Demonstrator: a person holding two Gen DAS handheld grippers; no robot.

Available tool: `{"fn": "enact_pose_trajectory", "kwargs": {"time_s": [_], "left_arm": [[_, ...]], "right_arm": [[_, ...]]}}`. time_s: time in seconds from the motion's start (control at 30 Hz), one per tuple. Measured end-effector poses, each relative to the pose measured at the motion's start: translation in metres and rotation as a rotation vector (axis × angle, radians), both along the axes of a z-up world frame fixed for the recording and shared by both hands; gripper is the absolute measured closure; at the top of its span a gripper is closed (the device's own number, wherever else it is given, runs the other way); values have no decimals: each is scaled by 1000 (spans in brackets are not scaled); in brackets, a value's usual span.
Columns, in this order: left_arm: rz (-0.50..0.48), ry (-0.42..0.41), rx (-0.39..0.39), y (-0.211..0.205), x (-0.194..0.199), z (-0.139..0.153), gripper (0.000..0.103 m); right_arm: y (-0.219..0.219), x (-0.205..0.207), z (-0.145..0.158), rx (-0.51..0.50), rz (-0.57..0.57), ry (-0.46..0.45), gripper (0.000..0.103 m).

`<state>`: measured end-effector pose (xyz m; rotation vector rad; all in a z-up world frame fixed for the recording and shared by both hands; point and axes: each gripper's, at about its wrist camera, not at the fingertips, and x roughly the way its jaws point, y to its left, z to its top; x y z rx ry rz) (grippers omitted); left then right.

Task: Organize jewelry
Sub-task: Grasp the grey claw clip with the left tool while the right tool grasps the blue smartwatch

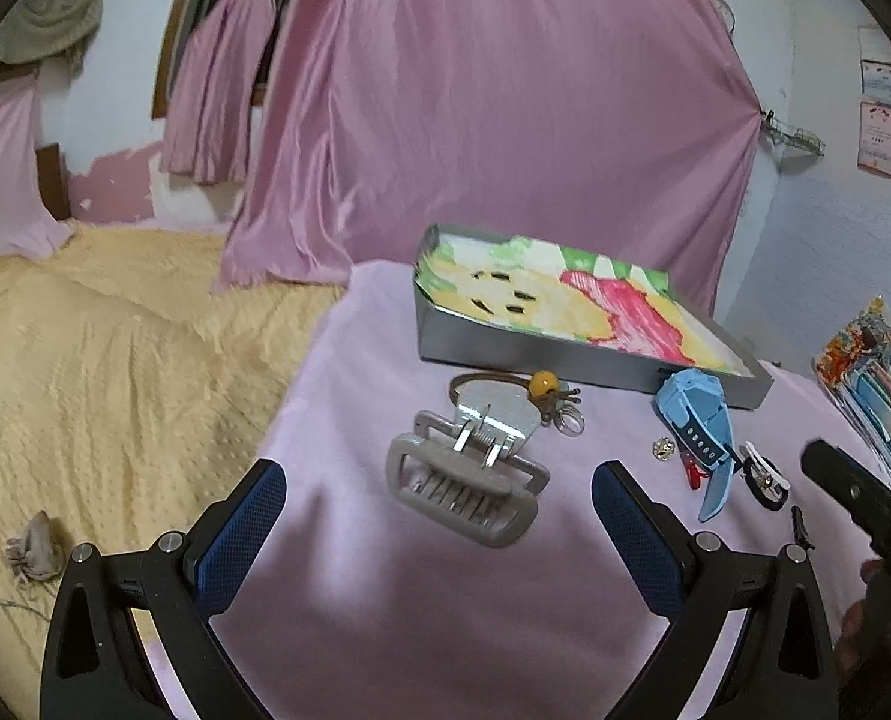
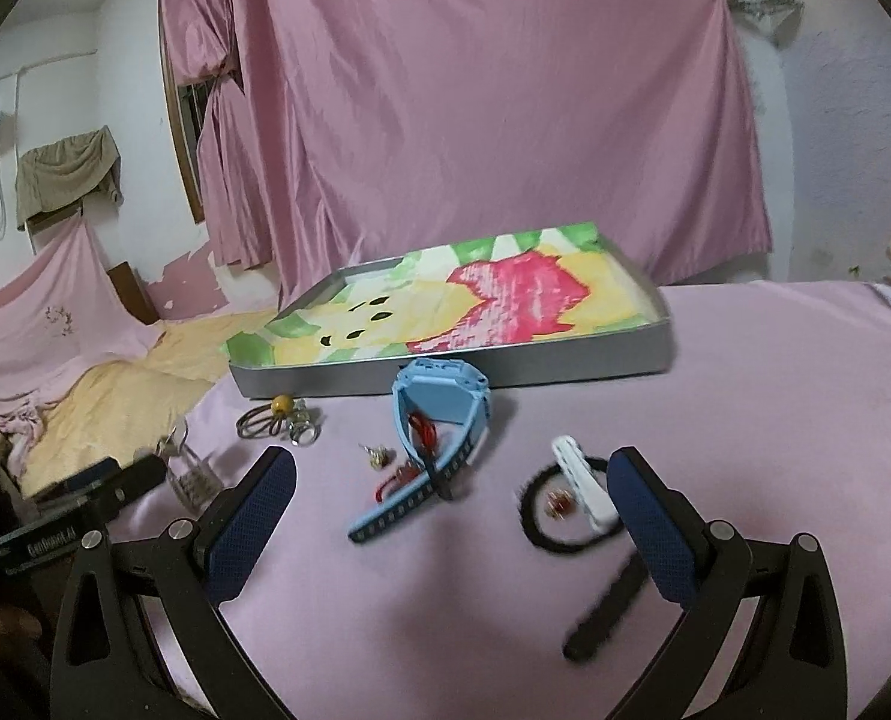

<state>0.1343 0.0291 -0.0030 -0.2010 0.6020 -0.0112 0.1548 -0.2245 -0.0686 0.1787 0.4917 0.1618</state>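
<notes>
Both grippers hover above a pink cloth-covered table (image 2: 775, 396). The left gripper (image 1: 439, 498) stands with its blue-padded jaws spread wide, holding nothing; one beige plastic claw hair clip (image 1: 466, 480) lies on the cloth between and just beyond its fingers. The right gripper (image 2: 451, 495) is likewise spread wide and empty.

Item count on the cloth:
- One shallow grey metal tray (image 2: 565, 363) with a flower-printed lining, at the far side.
- One light blue plastic wristwatch (image 2: 439, 420), just in front of the tray.
- One brown hair tie with a yellow bead (image 1: 541, 384), near the tray's front wall.
- One clear ring (image 1: 568, 423), touching the hair tie's knot.
- One black elastic hair band (image 2: 556, 516), with one white plastic clip (image 2: 583, 480) lying across it and a small red-and-gold piece (image 2: 559, 504) inside its loop.
- One small gold stud (image 2: 376, 455) beside the watch.

A red item (image 2: 424, 429) is partly hidden by the watch strap; it is possibly a clip. A dark blurred bar (image 2: 604, 612) near the right fingers cannot be identified. In the left wrist view the right gripper's body is cut off at the edge.
</notes>
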Motion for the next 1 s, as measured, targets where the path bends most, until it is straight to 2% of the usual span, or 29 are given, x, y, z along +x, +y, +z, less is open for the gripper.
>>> {"fn": "enact_pose_trajectory", "kwargs": {"time_s": [0.17, 0.23, 0.37, 0.4, 0.5, 0.73, 0.83, 1.0], "left_arm": [[-21, 39, -10, -4, 17, -4, 1], [-22, 54, -11, -6, 23, -5, 5], [-15, 93, -24, -4, 35, -9, 19], [-13, 102, -26, -4, 36, -9, 25], [-21, 113, -40, -4, 42, -11, 36], [-52, 124, -39, -7, 47, -10, 37], [-71, 125, -43, -8, 50, -9, 37], [-89, 132, -37, -11, 54, -9, 37]], "right_arm": [[7, 32, -2, 17, 27, 70, 1], [10, 43, -3, 25, 34, 103, 2], [16, 62, -7, 4, 47, 144, 7], [18, 66, -8, 1, 51, 153, 10], [23, 79, -12, 11, 73, 202, 18], [29, 106, -19, -6, 65, 282, 21], [28, 114, -23, 18, 62, 315, 33], [32, 120, -26, 22, 59, 323, 44]]}}
